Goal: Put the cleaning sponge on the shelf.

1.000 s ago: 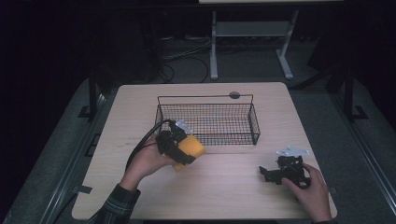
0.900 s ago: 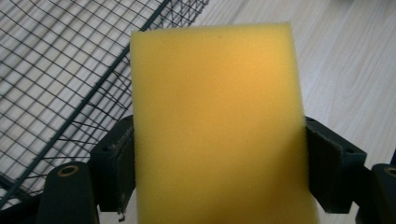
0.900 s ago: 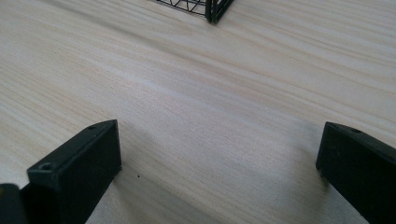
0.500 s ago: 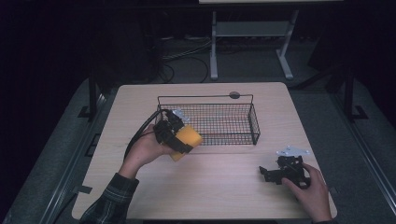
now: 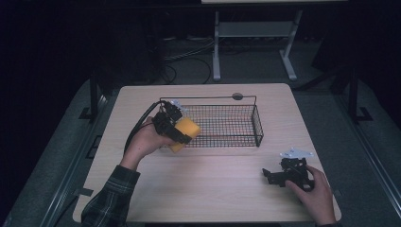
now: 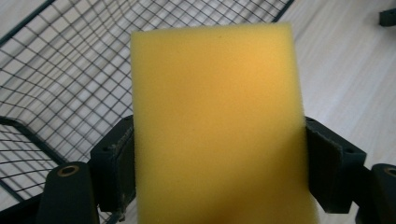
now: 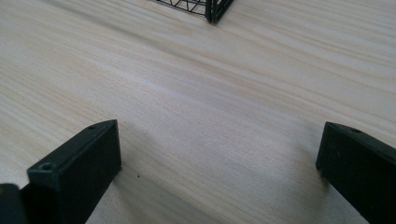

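Note:
A yellow sponge (image 5: 185,133) (image 6: 215,126) is clamped between the jaws of my left gripper (image 5: 182,137) (image 6: 219,158), which is shut on it. In the high view the sponge hangs at the left end of the black wire basket (image 5: 255,124), over its front rim. The left gripper view has the basket mesh (image 6: 70,74) behind and below the sponge. My right gripper (image 5: 270,176) (image 7: 219,163) rests low over the table's front right, open, with bare wood between its jaws.
The wooden table (image 5: 213,198) has room in front of the basket and at the left. A small round dark thing (image 5: 237,96) lies behind the basket's back rim. One basket corner (image 7: 212,9) stands ahead of the right gripper.
My left gripper has carried the sponge away from the person and slightly up, from in front of the basket to its left front rim. The right gripper has stayed put.

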